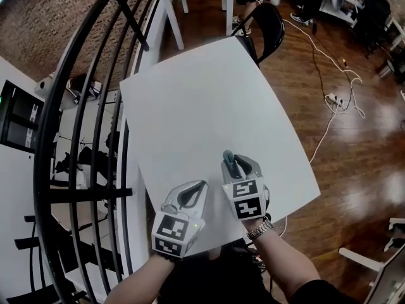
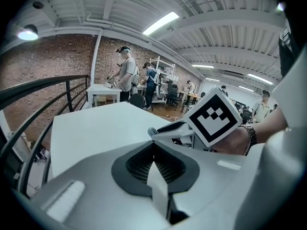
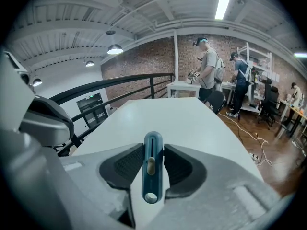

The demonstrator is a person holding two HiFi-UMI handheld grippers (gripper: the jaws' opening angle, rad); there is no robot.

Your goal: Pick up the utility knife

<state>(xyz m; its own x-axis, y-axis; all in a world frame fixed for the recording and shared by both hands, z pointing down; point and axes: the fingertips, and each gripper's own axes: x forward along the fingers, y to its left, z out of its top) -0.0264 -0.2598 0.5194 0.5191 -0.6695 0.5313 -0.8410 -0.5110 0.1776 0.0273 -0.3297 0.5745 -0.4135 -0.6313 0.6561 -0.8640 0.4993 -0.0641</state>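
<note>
The right tongs [image 3: 151,150] pinch a slim blue plastic utility knife [image 3: 149,176] with rounded ends, a round hole nearest and a pale slider in its slot. Its long axis points far, over the white square desk [image 1: 209,106]. The left tongs [image 2: 154,152] are pressed together, empty.

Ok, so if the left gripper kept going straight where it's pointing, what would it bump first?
Most likely the white table. The left gripper slants down toward its bare top, and nothing lies in that line, though depth is hard to judge.
</note>
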